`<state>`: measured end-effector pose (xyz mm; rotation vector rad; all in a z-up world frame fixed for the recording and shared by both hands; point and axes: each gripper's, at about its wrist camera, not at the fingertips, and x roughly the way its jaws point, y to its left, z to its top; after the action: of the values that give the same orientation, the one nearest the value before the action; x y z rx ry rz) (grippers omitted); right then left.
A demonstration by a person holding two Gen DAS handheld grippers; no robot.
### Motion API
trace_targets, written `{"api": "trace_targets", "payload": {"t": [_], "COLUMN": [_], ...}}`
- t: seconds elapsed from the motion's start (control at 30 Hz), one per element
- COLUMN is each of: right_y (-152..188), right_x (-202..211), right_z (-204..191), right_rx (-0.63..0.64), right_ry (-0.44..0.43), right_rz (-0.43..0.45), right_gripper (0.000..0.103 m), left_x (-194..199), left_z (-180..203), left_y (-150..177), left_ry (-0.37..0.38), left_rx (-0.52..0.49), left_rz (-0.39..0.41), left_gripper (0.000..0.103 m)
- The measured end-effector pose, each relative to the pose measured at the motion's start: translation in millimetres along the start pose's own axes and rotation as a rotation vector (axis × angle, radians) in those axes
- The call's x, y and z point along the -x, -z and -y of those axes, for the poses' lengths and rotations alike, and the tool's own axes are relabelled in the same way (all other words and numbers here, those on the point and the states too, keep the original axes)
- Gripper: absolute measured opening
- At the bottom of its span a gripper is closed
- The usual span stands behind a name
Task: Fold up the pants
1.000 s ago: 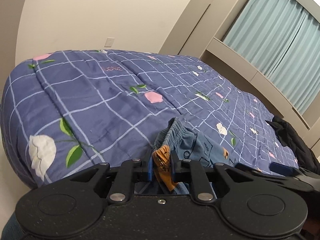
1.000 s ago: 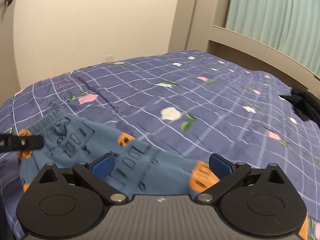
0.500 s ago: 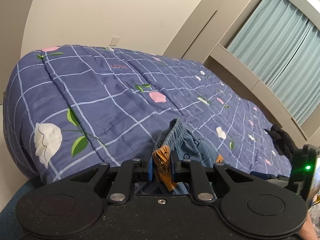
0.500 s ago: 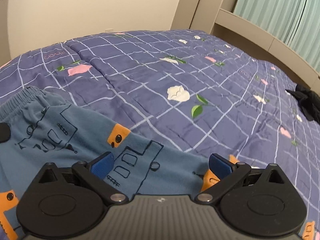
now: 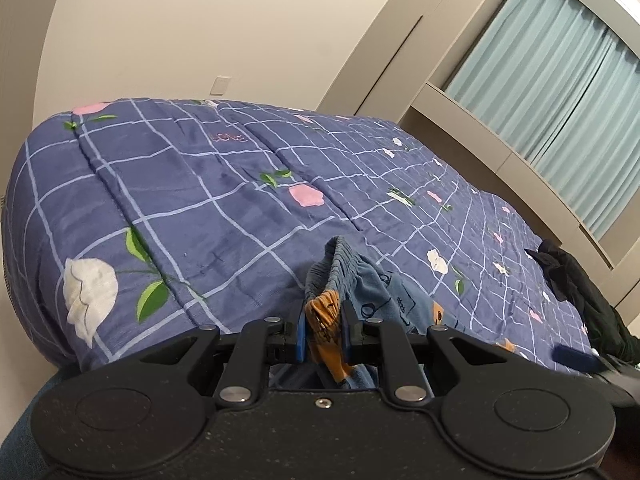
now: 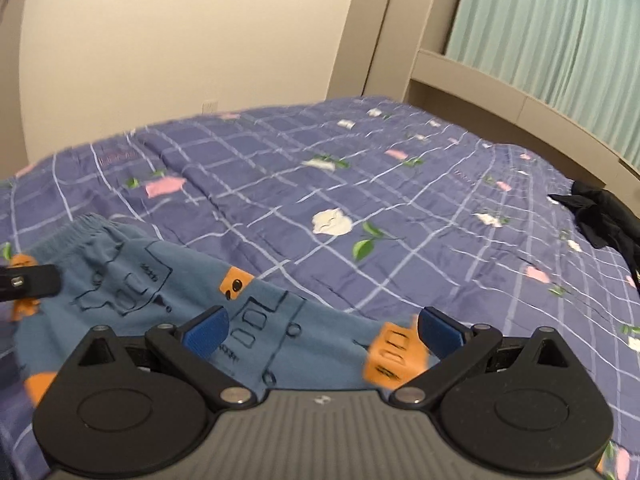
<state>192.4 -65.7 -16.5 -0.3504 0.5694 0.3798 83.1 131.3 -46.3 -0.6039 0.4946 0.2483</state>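
right tool (image 6: pixel 322 330) higher above pants (image 6: pixel 132 280)

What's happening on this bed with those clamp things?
A person is folding small blue pants with orange patches on a purple checked floral quilt, using a handheld gripper in each hand. The left gripper is shut on the bunched waistband end. The right gripper is open, its fingers either side of the pant leg, gripping nothing yet. A black garment lies off to the right.
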Motion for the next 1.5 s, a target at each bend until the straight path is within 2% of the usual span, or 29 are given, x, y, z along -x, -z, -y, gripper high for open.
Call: {"api": "trace_targets", "payload": {"t": [0.17, 0.27, 0.33, 0.57, 0.8, 0.93, 1.17, 1.5], "right_y": [26, 43, 52, 72, 78, 81, 94, 122], "right_x": [41, 57, 63, 55, 61, 74, 100, 134], "right_z": [20, 31, 36, 37, 34, 43, 62, 84], "right_rx": [-0.046, -0.056, -0.072, -0.093, -0.098, -0.123, -0.168, -0.223], "right_ry": [0.071, 0.157, 0.181, 0.185, 0.172, 0.182, 0.241, 0.292], "right_rz": [0.038, 0.030, 0.019, -0.039, -0.001, 0.035, 0.049, 0.049], "right_gripper": [0.103, 0.103, 0.103, 0.103, 0.103, 0.103, 0.103, 0.103], "left_x": [-1, 0, 0, 2, 10, 19, 36, 57], "left_z": [3, 7, 9, 15, 37, 62, 127, 208], "left_y": [-1, -1, -1, -3, -11, -16, -14, 9], "left_ry": [-0.004, -0.008, -0.012, -0.023, 0.012, 0.071, 0.241, 0.470], "left_rx": [-0.022, -0.037, -0.049, -0.078, -0.146, -0.215, -0.411, -0.625], "left_rz": [0.001, 0.005, 0.007, 0.008, 0.048, 0.084, 0.173, 0.197], "left_gripper": [0.018, 0.018, 0.018, 0.018, 0.018, 0.018, 0.018, 0.018]}}
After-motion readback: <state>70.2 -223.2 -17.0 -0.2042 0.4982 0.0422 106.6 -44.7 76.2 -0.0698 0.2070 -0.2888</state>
